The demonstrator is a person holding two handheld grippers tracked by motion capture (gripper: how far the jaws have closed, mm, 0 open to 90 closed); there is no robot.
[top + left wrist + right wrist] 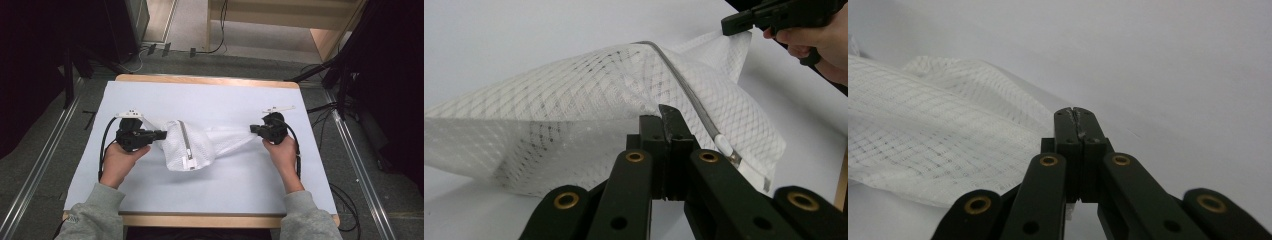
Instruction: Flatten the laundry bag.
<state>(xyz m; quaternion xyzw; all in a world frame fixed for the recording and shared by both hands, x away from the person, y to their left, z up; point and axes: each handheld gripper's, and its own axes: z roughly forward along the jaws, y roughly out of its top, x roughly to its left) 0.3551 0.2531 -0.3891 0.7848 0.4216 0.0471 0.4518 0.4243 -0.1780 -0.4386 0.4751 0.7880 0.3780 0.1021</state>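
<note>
A white mesh laundry bag with a grey zipper is stretched between both grippers just above the white table. My left gripper is shut on the bag's left edge. In the left gripper view its jaws are pressed together against the mesh, and the zipper runs down to its pull. My right gripper is shut on the bag's right corner. In the right gripper view its jaws are closed, with the mesh spreading to the left.
The table is covered in white, with a wooden rim at the far edge. Metal rails run along the floor on both sides. Cables lie on the floor at the right.
</note>
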